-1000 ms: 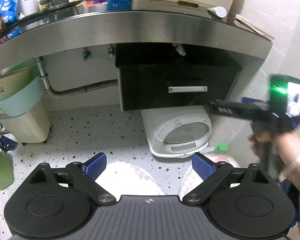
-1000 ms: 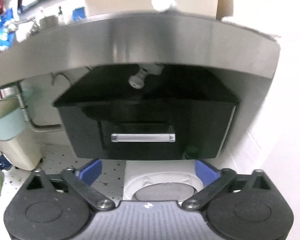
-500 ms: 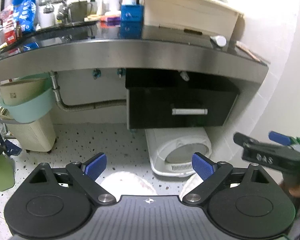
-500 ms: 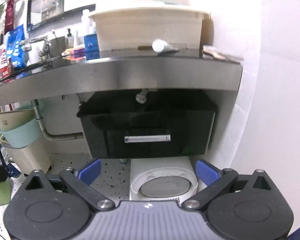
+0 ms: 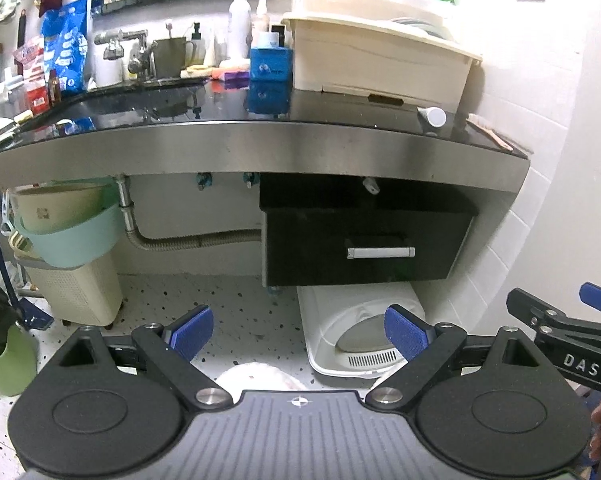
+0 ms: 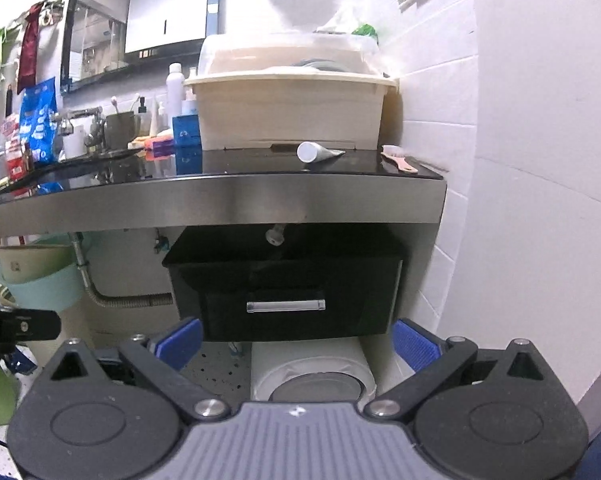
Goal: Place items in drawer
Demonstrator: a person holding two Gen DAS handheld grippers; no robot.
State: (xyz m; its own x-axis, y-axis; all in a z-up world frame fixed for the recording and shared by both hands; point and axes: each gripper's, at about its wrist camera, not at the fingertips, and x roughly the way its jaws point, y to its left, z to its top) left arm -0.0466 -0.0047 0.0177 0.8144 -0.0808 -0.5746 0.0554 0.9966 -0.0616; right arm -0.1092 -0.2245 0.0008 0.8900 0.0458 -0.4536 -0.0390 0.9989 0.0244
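The drawer (image 6: 284,292) interior is too dark to make out. The right gripper (image 5: 560,320) is cut off by the left-wrist frame's edge.

Black left tool (image 5: 298,330) — blue pads, silver screws, ribbed grey body, right tool (image 6: 296,342) alike

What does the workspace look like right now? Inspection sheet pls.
Surface: black countertop with steel front edge, glossy.
Job's things: black drawer under the counter with silver handle; white tube and brush lie on the counter near the wall.
Clutter: cream bin, blue box, bottles, faucet.
Grippers: left hand-held gripper open, empty; right hand-held gripper open, empty.
Cables: nothing seen; a corrugated hose runs under the counter.
Surroundings: tiled wall, speckled floor, teal basin, white appliance below the drawer.
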